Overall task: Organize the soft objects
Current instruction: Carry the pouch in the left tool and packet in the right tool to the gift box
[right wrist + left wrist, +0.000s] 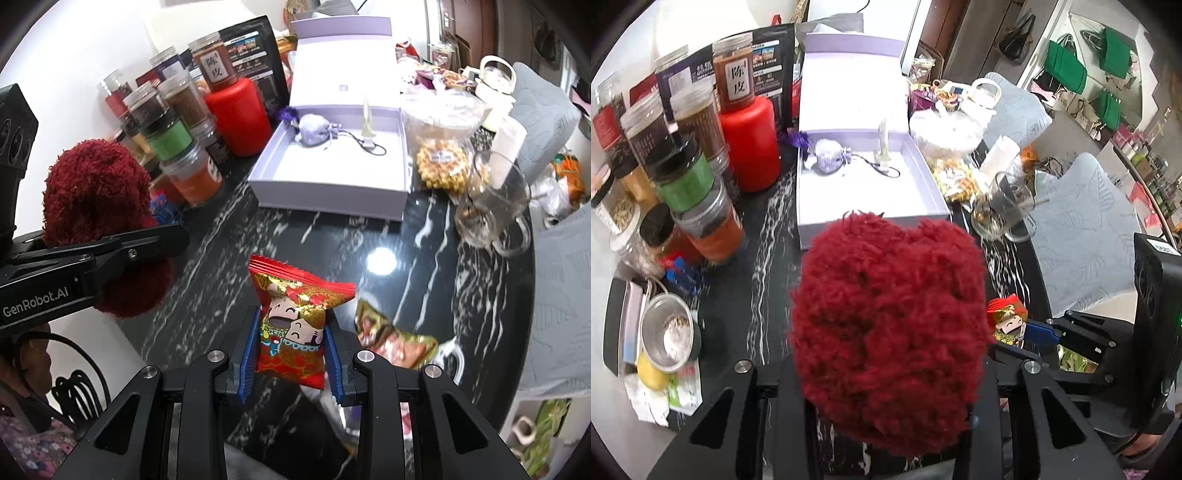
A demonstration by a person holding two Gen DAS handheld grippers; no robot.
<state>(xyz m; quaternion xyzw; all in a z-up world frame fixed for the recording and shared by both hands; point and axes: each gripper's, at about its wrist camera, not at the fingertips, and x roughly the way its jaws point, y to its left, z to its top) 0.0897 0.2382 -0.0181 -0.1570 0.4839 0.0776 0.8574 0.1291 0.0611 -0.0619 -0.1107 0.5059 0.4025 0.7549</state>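
- L gripper [110, 251] clamped on red fluffy plush [886, 325], held above dark marble table [258, 236], near front of open lavender box [923, 195]
- R gripper [291, 354] holds red snack packet [295, 325] btwn blue pads [246, 354]
- silver pouch [829, 158] sits in box

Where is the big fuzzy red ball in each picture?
Left wrist view: the fuzzy dark red yarn ball fills the lower middle, held in the left gripper.
Right wrist view: the same ball sits at the left edge, clamped by the left gripper's jaws.
Shared landmark: the open pale purple box lies on the table beyond it in both.
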